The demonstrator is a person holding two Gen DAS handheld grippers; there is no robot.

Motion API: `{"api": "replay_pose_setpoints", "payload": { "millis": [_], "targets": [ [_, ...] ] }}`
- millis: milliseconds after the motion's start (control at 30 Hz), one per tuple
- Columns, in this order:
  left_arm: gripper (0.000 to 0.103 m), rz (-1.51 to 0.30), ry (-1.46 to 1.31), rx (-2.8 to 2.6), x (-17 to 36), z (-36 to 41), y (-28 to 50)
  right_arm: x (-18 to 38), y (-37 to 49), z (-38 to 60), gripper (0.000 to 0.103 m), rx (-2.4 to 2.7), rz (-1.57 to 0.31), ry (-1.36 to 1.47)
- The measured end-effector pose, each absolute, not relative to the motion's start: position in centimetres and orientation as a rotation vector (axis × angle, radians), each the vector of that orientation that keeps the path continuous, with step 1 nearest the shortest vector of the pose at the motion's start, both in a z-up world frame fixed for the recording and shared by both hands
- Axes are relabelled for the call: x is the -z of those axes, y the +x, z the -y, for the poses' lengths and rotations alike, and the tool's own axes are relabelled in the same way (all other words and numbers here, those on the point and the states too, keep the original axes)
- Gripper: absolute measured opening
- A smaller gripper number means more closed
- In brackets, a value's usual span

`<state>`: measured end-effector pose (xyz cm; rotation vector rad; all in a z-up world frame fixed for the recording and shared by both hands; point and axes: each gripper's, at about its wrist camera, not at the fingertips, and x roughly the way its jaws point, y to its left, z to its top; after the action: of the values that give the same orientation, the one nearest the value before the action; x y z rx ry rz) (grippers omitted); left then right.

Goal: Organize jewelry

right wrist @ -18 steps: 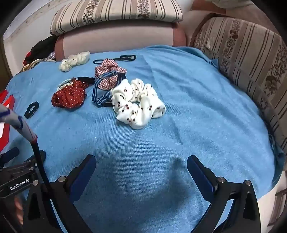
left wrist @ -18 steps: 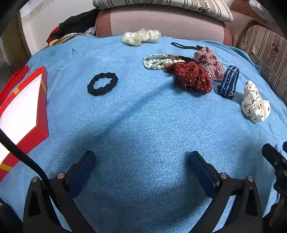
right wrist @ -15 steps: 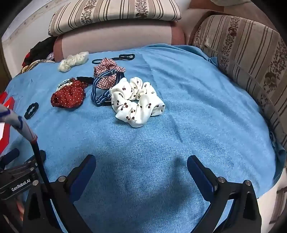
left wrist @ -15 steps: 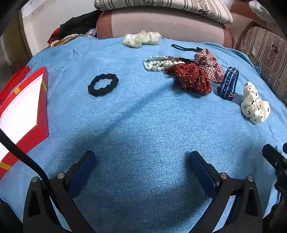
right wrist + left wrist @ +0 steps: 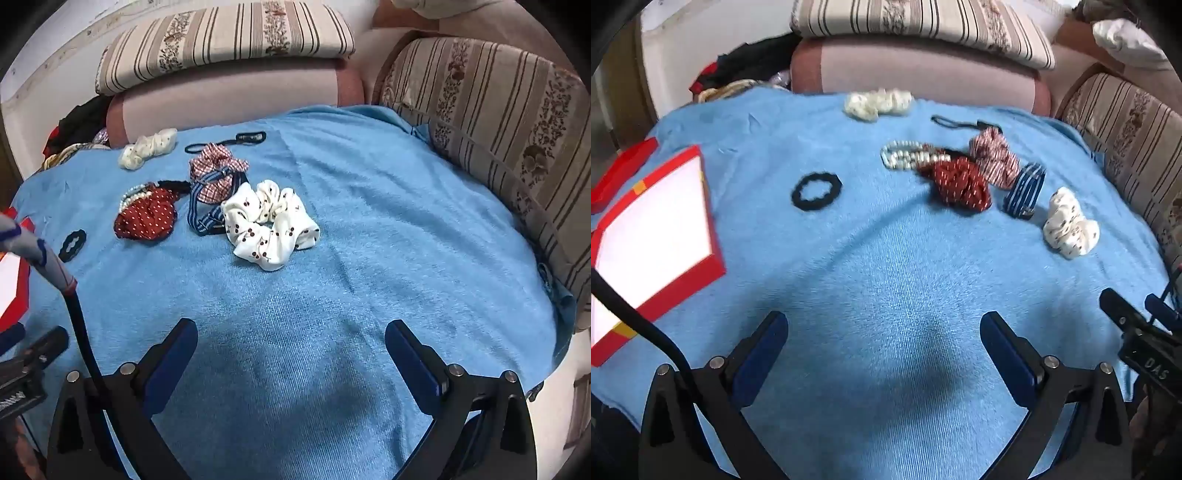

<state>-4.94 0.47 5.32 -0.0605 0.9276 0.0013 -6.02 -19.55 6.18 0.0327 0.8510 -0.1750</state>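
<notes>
On the blue towel (image 5: pixel 886 277) lie a black hair tie (image 5: pixel 816 192), a pearl bracelet (image 5: pixel 905 157), a red dotted scrunchie (image 5: pixel 960 182), a checked scrunchie (image 5: pixel 993 158), a blue striped band (image 5: pixel 1025 190) and a white cherry scrunchie (image 5: pixel 1069 229). A cream scrunchie (image 5: pixel 877 103) lies farther back. An open red box (image 5: pixel 653 236) with a white inside sits at the left. My left gripper (image 5: pixel 884 332) is open and empty above bare towel. My right gripper (image 5: pixel 290 339) is open and empty, short of the white cherry scrunchie (image 5: pixel 271 225).
A thin black headband (image 5: pixel 225 142) lies at the back of the towel. Striped cushions (image 5: pixel 498 129) border the right side and a pink cushion (image 5: pixel 229 99) the back. Dark clothes (image 5: pixel 746 66) are heaped at the back left. The towel's edge drops off at the right (image 5: pixel 557 332).
Both views have drifted slightly; the objects now sit a little lower and farther left in the left wrist view. Both grippers stay open and nothing on the towel has moved.
</notes>
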Motion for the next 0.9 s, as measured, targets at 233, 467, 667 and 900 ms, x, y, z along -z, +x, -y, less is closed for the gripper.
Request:
{"api": "replay_pose_setpoints", "payload": {
  "millis": [233,467,667,900],
  "targets": [
    [0.103,-0.852,-0.048,-0.006,-8.3,-0.4,-7.2,-8.0,-7.4,18.9,0.092,0.163,-0.799,0.041],
    [0.103,-0.826,-0.09,-0.065,-9.9,-3.2,-7.8,-9.0,-9.0,17.8,0.081,0.116,-0.749,0.062],
    [0.103,-0.841,-0.107,-0.129,-9.5,-7.4,-7.0,-9.1,-9.5,16.4,0.074,0.094,-0.739,0.01],
    [0.073,-0.934,0.001,-0.12,-6.9,-13.2,-3.0,-8.4,-9.5,16.5,0.074,0.09,-0.76,0.03]
  ]
}}
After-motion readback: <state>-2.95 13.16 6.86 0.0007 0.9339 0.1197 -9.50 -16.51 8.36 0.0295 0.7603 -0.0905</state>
